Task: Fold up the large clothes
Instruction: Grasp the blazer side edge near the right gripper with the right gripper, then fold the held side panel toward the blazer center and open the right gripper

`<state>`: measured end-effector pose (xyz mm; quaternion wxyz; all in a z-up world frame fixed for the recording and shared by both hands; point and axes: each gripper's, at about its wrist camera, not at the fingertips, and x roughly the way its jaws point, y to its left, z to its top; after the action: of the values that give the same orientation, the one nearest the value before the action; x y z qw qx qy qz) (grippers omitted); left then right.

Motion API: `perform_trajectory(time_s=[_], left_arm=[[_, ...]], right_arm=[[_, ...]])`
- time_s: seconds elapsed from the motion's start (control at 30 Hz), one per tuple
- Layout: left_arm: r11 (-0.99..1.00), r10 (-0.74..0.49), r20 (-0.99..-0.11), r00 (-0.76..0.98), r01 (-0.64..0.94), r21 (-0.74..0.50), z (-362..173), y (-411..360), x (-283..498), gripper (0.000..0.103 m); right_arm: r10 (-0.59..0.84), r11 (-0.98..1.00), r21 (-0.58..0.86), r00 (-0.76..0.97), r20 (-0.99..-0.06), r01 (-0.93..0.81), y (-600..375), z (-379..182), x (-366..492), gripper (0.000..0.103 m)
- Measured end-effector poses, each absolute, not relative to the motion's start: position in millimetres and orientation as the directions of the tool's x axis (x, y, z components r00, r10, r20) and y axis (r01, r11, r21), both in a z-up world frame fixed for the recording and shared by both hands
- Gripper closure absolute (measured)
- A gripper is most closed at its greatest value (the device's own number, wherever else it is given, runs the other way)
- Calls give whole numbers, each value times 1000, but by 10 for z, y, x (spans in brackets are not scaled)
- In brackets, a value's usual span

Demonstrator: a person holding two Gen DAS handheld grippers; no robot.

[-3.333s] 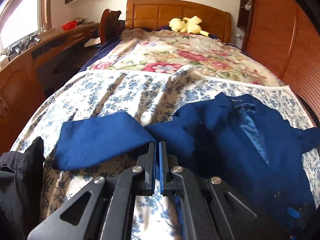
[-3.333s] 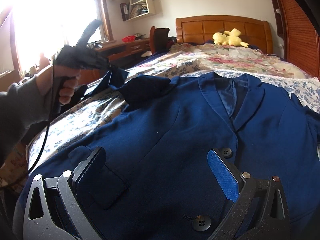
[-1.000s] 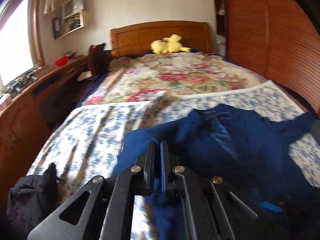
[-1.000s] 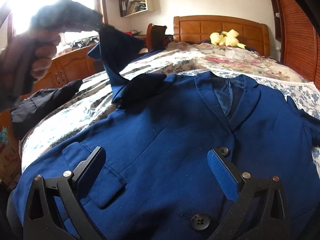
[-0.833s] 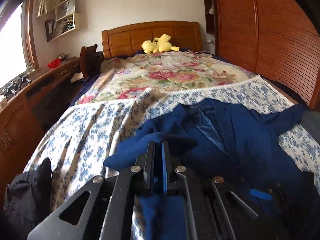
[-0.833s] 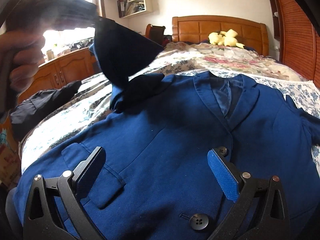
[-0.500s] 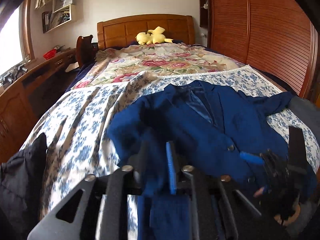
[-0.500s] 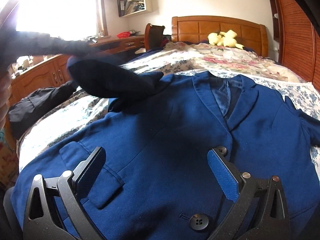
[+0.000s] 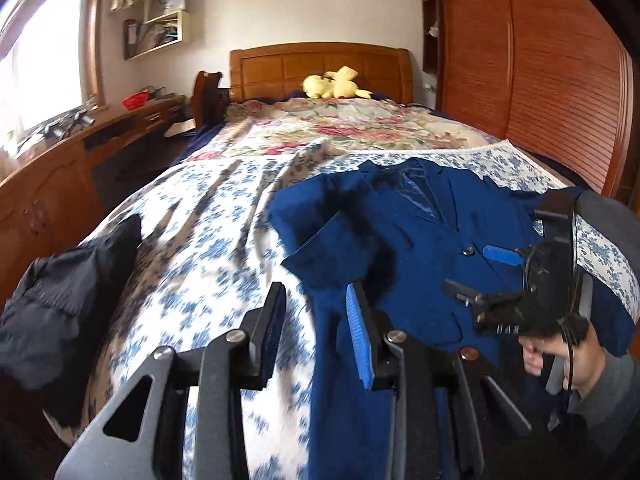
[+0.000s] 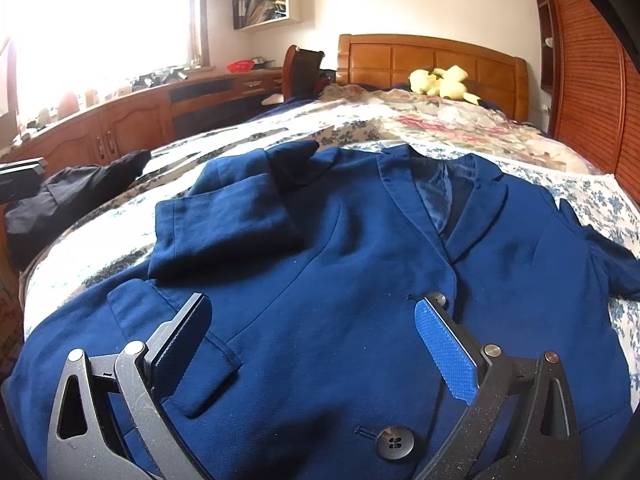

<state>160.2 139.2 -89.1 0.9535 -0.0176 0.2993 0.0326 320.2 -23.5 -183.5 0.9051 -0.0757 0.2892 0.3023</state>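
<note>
no readable text, label, brand, number or sign is to be found in either view. the spines on the wall shelf (image 10: 256, 6) are too small and blurred for any lettering to be made out, and the same holds for the shelf in the left wrist view.
</note>
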Motion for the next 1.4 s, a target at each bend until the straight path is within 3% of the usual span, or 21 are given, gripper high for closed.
perform_trajectory(time_s=[0.2,0.47,0.67,0.87,1.0,1.1,1.13,1.4], left_arm=[[992,80,-564,822,-122,-37,-994,1550,1171,73],[989,74,-542,837,-132,-69,-1003,1720,734,73],[983,102,-522,847,-166,-77,-971,1887,630,73],[979,153,-524,838,-202,-37,-1024,1925,563,73],[979,147,-531,835,-201,-44,-1065,1951,530,74],[978,139,-533,835,-200,-58,-1073,1952,507,74],[978,139,-532,835,-201,-59,-1074,1948,511,73],[984,119,-516,848,-169,-50,-1022,1800,779,73]], right_arm=[[494,807,25,651,-577,-590,-233,-1832,3204,0],[461,756,-107,642,-613,-645,90,-1659,3087,1],[556,690,-38,563,-612,-723,564,-1298,3131,7],[572,618,24,428,-700,-786,1239,-1523,3392,32],[507,611,20,372,-777,-791,1511,-1855,3512,47],[483,620,22,360,-798,-784,1492,-1976,3571,88],[502,618,41,355,-789,-785,1435,-1953,3575,93],[617,656,31,512,-598,-755,647,-1205,3455,102]])
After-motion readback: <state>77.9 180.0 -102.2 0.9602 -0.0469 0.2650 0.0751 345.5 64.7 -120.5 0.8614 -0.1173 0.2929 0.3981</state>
